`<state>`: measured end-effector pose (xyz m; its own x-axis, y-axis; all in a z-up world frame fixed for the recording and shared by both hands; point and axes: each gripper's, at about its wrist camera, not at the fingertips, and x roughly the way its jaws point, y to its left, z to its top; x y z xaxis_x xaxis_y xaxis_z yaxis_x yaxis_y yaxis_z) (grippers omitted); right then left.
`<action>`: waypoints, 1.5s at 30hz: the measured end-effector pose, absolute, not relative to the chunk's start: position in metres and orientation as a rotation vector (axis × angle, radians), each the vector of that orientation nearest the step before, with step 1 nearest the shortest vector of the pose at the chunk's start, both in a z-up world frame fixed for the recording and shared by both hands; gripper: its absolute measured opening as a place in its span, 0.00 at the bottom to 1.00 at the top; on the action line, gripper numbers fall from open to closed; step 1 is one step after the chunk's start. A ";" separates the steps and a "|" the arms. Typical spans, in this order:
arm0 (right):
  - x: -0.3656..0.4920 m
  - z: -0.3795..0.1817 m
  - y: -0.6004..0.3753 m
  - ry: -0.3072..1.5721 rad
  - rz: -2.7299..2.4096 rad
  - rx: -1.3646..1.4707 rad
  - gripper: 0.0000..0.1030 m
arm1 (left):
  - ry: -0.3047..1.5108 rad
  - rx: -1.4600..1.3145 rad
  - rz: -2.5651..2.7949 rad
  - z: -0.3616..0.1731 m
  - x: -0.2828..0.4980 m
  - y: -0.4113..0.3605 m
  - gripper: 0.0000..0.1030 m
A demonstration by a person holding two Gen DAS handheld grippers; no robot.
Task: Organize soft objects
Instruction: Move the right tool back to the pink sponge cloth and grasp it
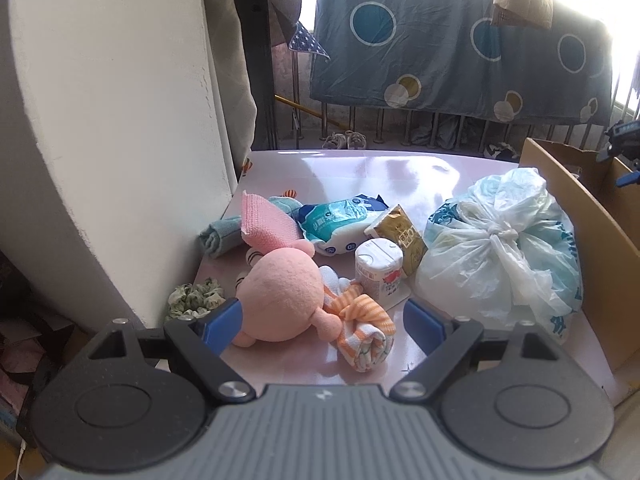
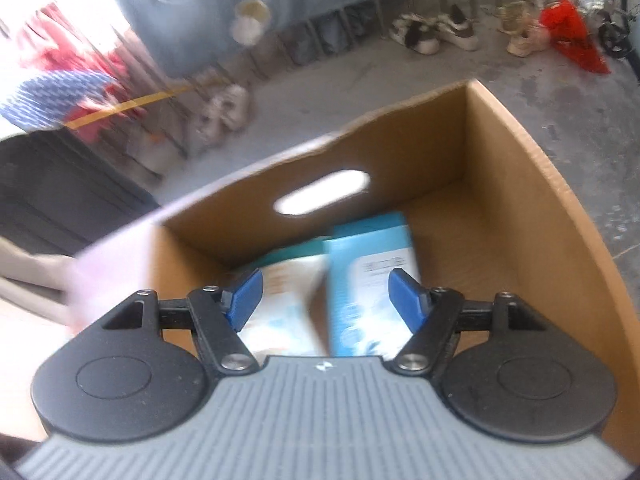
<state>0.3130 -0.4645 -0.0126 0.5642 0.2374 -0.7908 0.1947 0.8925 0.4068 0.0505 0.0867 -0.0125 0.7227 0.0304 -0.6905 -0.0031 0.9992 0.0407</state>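
Observation:
My left gripper [image 1: 324, 324] is open, its blue fingers on either side of a pink plush toy [image 1: 280, 300] and an orange striped rolled cloth [image 1: 360, 332] on the pink table [image 1: 360, 172]. Behind them lie a pink knitted cloth [image 1: 266, 222], a teal rolled towel [image 1: 218, 238], a blue wet-wipe pack [image 1: 340, 220], a white cup [image 1: 378, 268], a gold carton [image 1: 404, 238] and a tied plastic bag [image 1: 500, 252]. My right gripper [image 2: 326, 300] is open and empty above a cardboard box [image 2: 540, 208] that holds a blue packet [image 2: 368, 280] and a pale packet [image 2: 280, 312].
A green patterned scrunchie [image 1: 194, 298] lies at the table's left edge by a white wall [image 1: 112, 140]. The cardboard box [image 1: 592, 216] stands right of the table. A dotted blue sheet [image 1: 460, 40] hangs on railings behind. Shoes [image 2: 432, 32] lie on the floor.

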 end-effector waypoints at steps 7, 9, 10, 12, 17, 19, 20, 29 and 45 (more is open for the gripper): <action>0.276 0.041 -0.416 0.953 0.191 0.520 0.67 | 0.728 0.013 0.034 -0.007 0.029 0.102 0.86; 0.270 0.052 -0.395 0.961 0.241 0.521 0.67 | 0.717 0.010 0.044 -0.006 0.021 0.107 0.86; 0.268 0.057 -0.385 0.965 0.267 0.520 0.67 | 0.713 0.009 0.050 -0.005 0.016 0.110 0.86; 0.262 0.065 -0.360 0.975 0.316 0.512 0.67 | 0.709 0.000 0.062 -0.005 0.008 0.117 0.86; 0.250 0.076 -0.299 1.018 0.428 0.492 0.67 | 0.708 -0.031 0.092 -0.006 -0.007 0.134 0.87; 0.248 0.075 -0.278 1.043 0.463 0.489 0.67 | 0.705 -0.042 0.101 -0.007 -0.011 0.138 0.87; 0.246 0.074 -0.269 1.056 0.479 0.490 0.67 | 0.702 -0.047 0.105 -0.007 -0.013 0.140 0.87; 0.245 0.057 -0.175 1.144 0.640 0.489 0.67 | 0.619 -0.047 0.128 -0.005 0.006 0.140 0.87; 0.320 -0.024 0.001 1.267 0.846 0.456 0.47 | 0.635 -0.245 0.183 -0.057 0.148 0.175 0.57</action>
<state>0.3204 0.0013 -0.0236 0.0640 0.7648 -0.6411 -0.2989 0.6276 0.7188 0.1482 0.1749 -0.0573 0.7908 0.0935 -0.6049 -0.2428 0.9551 -0.1698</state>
